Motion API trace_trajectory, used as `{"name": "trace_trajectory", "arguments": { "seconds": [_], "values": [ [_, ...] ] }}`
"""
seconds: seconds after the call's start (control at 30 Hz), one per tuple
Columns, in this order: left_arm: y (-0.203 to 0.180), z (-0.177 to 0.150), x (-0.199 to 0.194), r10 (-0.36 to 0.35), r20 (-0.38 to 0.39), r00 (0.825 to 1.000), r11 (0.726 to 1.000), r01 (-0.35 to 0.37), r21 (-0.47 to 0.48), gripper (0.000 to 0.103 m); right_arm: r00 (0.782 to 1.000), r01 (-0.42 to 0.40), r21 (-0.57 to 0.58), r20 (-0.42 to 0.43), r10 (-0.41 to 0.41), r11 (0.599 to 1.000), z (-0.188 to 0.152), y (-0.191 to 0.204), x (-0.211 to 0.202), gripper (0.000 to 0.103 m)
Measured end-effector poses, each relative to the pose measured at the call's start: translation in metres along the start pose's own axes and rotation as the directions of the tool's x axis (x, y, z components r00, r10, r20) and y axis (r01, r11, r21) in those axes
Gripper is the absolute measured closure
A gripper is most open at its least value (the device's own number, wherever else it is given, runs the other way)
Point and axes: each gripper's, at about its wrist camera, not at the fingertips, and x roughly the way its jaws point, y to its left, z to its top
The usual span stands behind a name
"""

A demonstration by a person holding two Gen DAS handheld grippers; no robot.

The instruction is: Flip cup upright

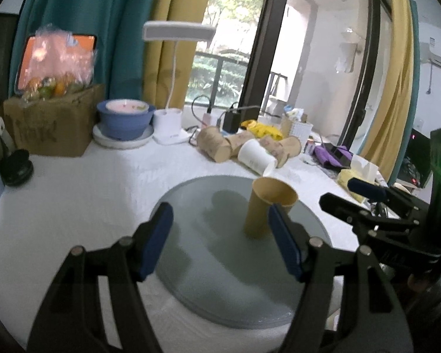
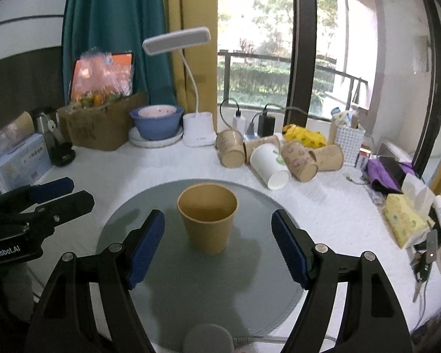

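Note:
A plain brown paper cup [image 2: 208, 216] stands upright, mouth up, on the round grey glass mat [image 2: 167, 279]. My right gripper [image 2: 217, 247] is open and empty, with the cup just beyond and between its blue pads. In the left wrist view the cup [image 1: 267, 207] stands just past the right blue pad; my left gripper [image 1: 220, 238] is open and empty over the mat [image 1: 208, 270]. The right gripper [image 1: 364, 194] shows at that view's right side, and the left gripper [image 2: 64, 191] at the right wrist view's left side.
Several paper cups [image 2: 279, 156] lie on their sides behind the mat. At the back stand a white desk lamp [image 2: 197, 129], a blue bowl [image 2: 155, 123] and a cardboard box [image 2: 103, 126]. A tissue pack [image 2: 405, 217] and keys [image 2: 423, 267] lie right; a box [image 2: 23, 161] stands left.

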Motion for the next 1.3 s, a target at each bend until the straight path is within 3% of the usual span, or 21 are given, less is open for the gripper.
{"name": "trace_trajectory", "arguments": {
  "seconds": [0.27, 0.37, 0.4, 0.73, 0.9, 1.3],
  "values": [
    [-0.015, 0.011, -0.02, 0.019, 0.062, 0.998, 0.997, -0.023, 0.068, 0.033, 0.999, -0.014, 0.032, 0.049, 0.012, 0.999, 0.014, -0.007, -0.028, 0.025],
    [-0.021, 0.016, -0.028, 0.024, 0.097, 0.995, 0.993, -0.035, 0.109, 0.014, 0.998, -0.023, 0.046, 0.064, 0.02, 0.999, 0.018, -0.01, -0.041, 0.025],
    [-0.023, 0.017, -0.03, 0.022, 0.106, 0.994, 0.992, -0.035, 0.119, 0.013, 0.997, -0.022, 0.045, 0.07, 0.018, 0.999, 0.02, -0.009, -0.044, 0.025],
    [-0.044, 0.04, -0.056, 0.06, 0.221, 0.973, 0.979, -0.101, 0.179, 0.012, 0.988, -0.01, 0.046, 0.151, 0.002, 0.999, 0.033, -0.015, -0.082, 0.025],
    [-0.054, 0.045, -0.072, 0.047, 0.278, 0.96, 0.973, -0.107, 0.206, 0.012, 0.986, -0.006, 0.054, 0.167, -0.003, 0.999, 0.035, -0.019, -0.09, 0.025],
    [-0.057, 0.049, -0.08, 0.029, 0.284, 0.958, 0.975, -0.089, 0.202, 0.012, 0.985, -0.013, 0.062, 0.173, 0.003, 0.998, 0.039, -0.022, -0.097, 0.025]
  ]
}}
